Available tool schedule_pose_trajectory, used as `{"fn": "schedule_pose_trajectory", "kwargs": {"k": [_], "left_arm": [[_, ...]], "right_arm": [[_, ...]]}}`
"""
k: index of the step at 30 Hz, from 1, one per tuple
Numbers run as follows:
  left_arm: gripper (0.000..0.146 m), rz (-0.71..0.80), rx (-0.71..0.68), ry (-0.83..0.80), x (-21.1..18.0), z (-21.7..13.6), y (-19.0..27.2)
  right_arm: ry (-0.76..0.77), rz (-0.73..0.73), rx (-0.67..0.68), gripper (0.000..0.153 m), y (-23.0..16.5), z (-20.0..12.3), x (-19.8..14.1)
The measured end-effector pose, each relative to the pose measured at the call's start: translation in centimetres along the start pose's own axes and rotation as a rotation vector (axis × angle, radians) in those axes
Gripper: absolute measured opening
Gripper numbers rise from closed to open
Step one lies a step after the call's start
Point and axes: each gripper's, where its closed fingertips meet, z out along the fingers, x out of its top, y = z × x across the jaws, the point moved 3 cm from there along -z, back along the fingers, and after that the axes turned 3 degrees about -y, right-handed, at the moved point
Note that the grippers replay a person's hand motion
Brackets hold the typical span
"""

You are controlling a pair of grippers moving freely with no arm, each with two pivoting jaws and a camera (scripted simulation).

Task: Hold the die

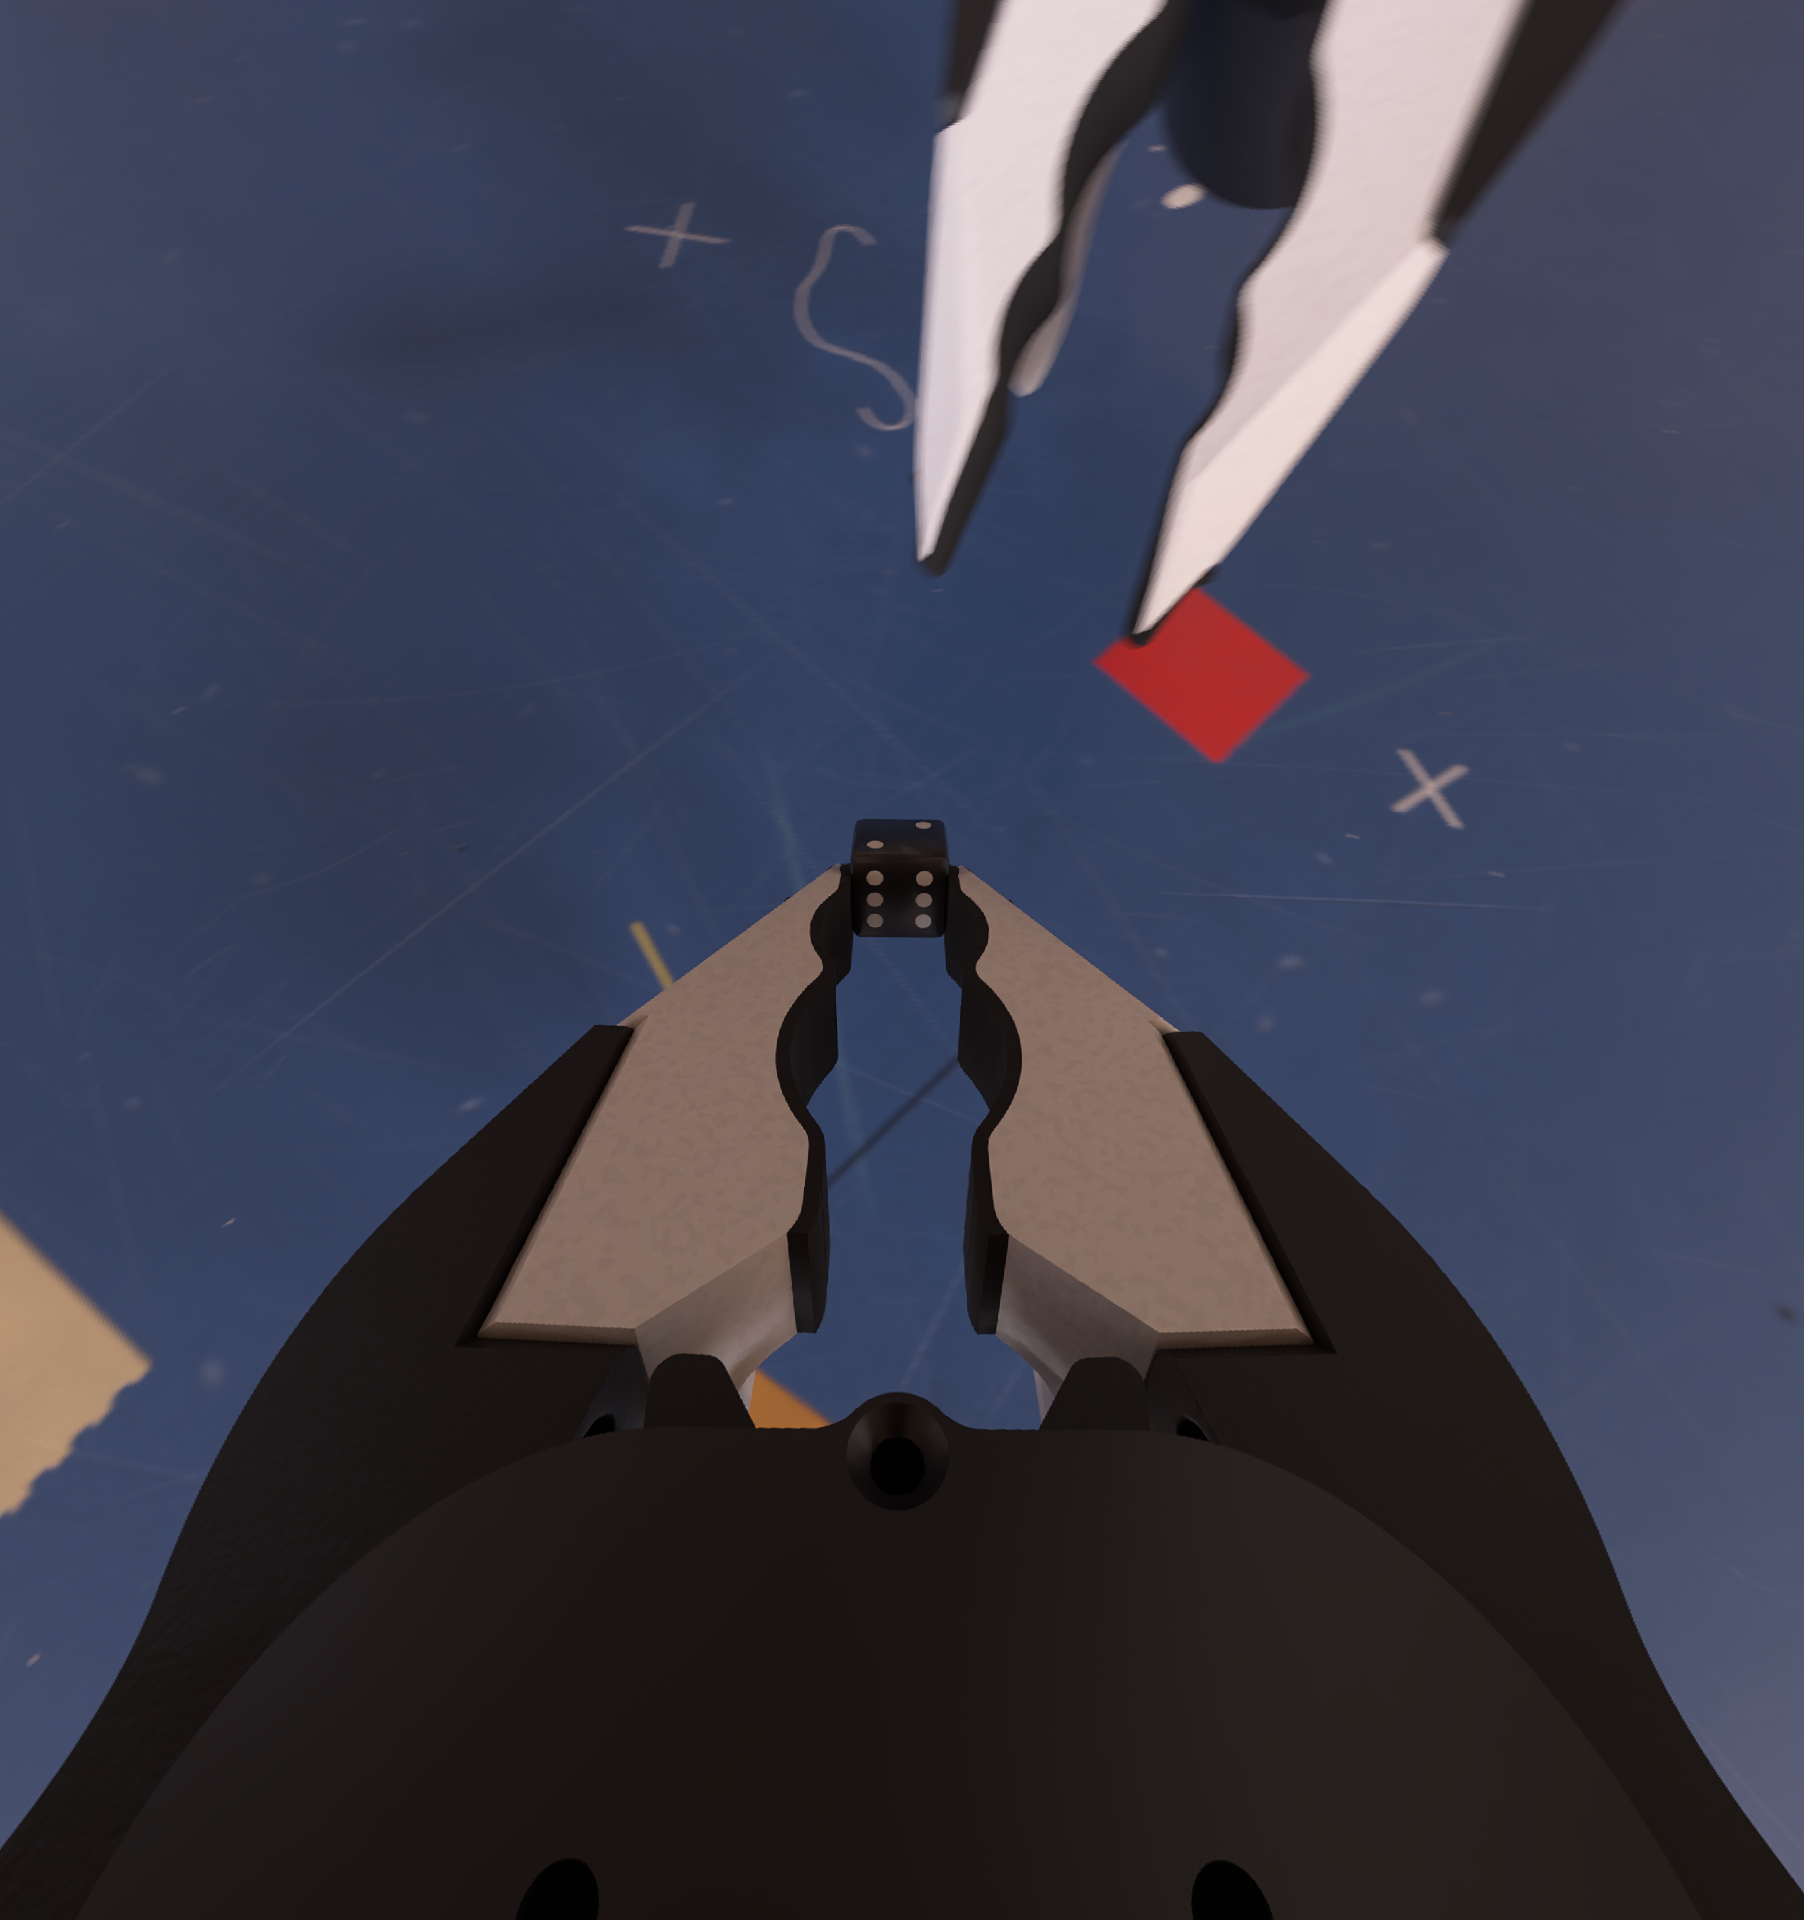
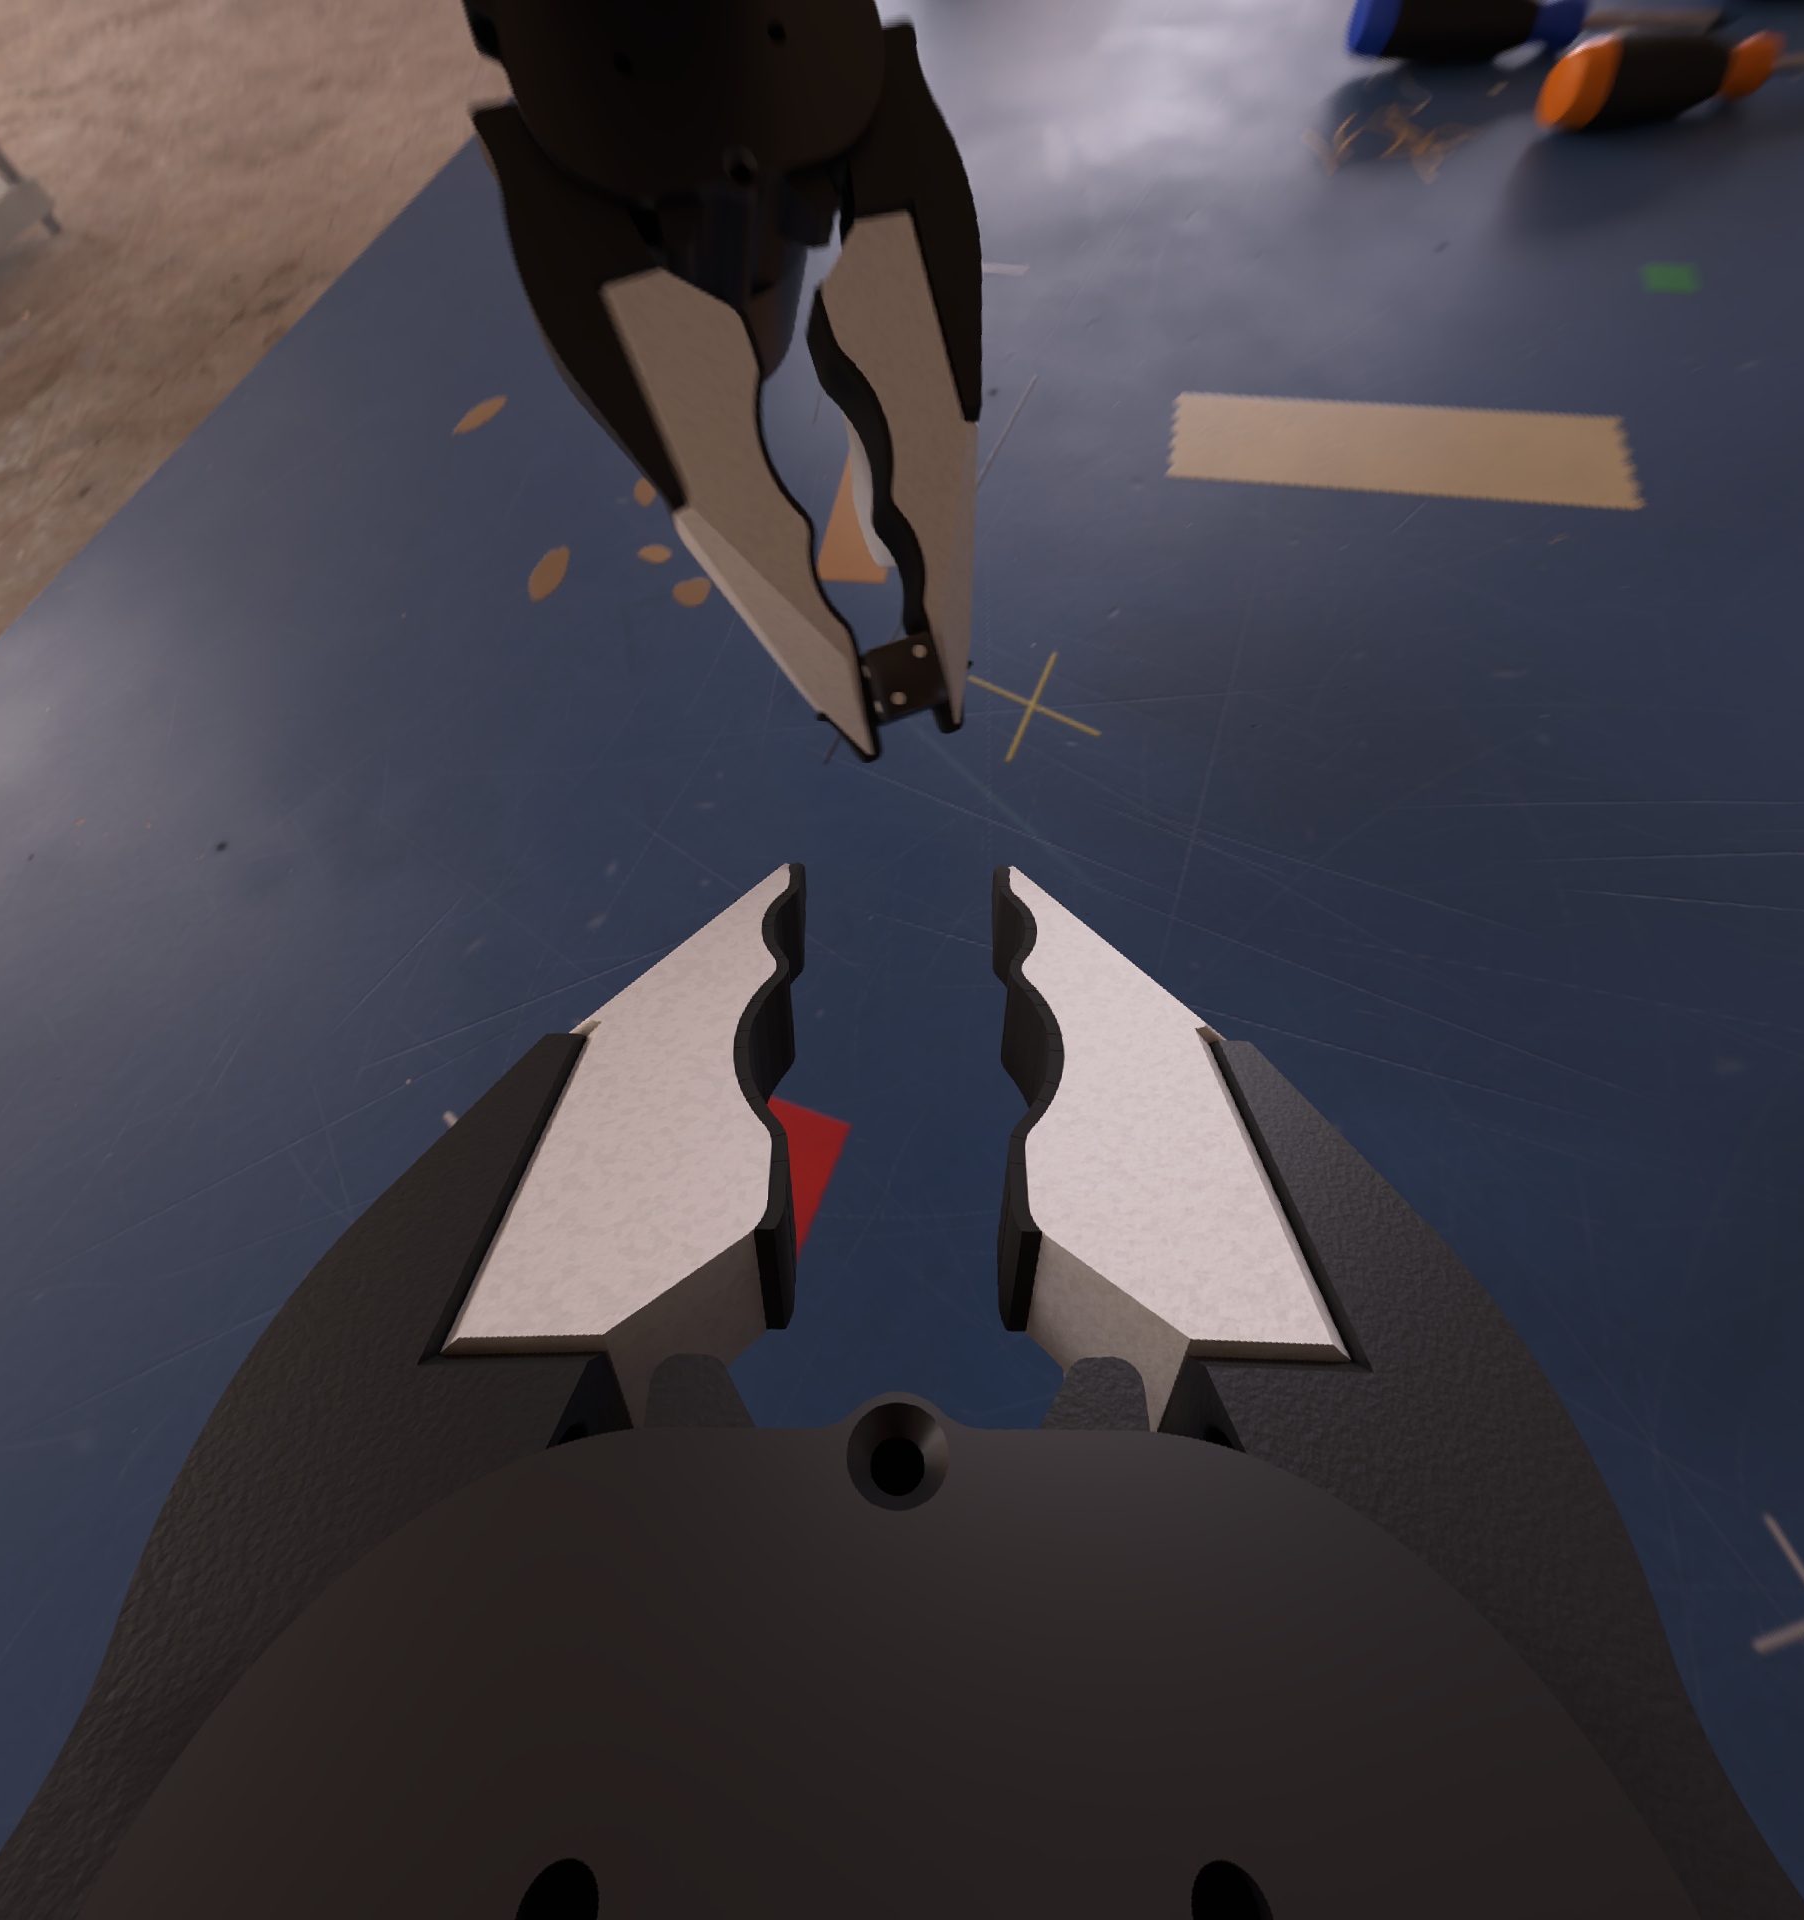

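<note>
A small black die (image 1: 898, 881) with white pips sits pinched between the fingertips of my left gripper (image 1: 898, 878), which is shut on it above the blue mat. The same die (image 2: 906, 681) shows in the right wrist view, clamped in the left gripper (image 2: 903, 717) that points down towards the mat. My right gripper (image 2: 898, 883) is open and empty, a short way in front of the die. It also shows in the left wrist view (image 1: 1033, 597), with its fingertips apart above a red square.
A red square patch (image 1: 1202, 673) lies on the blue mat (image 1: 358, 623) beyond the die. A tan tape strip (image 2: 1402, 450), a yellow cross mark (image 2: 1033, 707), orange flecks (image 2: 550, 571) and two screwdrivers (image 2: 1656, 75) lie farther off. The mat's edge (image 2: 254, 353) meets a brown floor at left.
</note>
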Motion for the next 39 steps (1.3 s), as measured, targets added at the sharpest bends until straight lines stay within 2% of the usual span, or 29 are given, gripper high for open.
{"fn": "schedule_pose_trajectory", "kwargs": {"k": [5,12,17,26,39], "left_arm": [[0.016,-0.075,0.093,0.011,-0.5,0.1,-2.7],[0.016,-0.033,0.208,-0.005,-0.6,0.2,-4.1],[0.016,0.040,0.332,-0.012,-0.6,0.0,-6.4],[0.016,0.176,0.314,0.041,-0.1,-0.2,-6.1],[0.016,0.194,0.309,0.030,-0.1,0.0,-5.9]], "right_arm": [[0.098,0.015,-0.043,0.035,0.3,-1.4,0.2],[0.174,0.089,0.025,0.035,0.2,-1.6,0.9],[0.183,0.108,0.016,0.035,0.4,-1.7,0.9],[0.228,0.159,-0.014,0.035,1.5,-2.7,1.0],[0.227,0.164,-0.013,0.035,1.6,-2.7,1.0]]}}
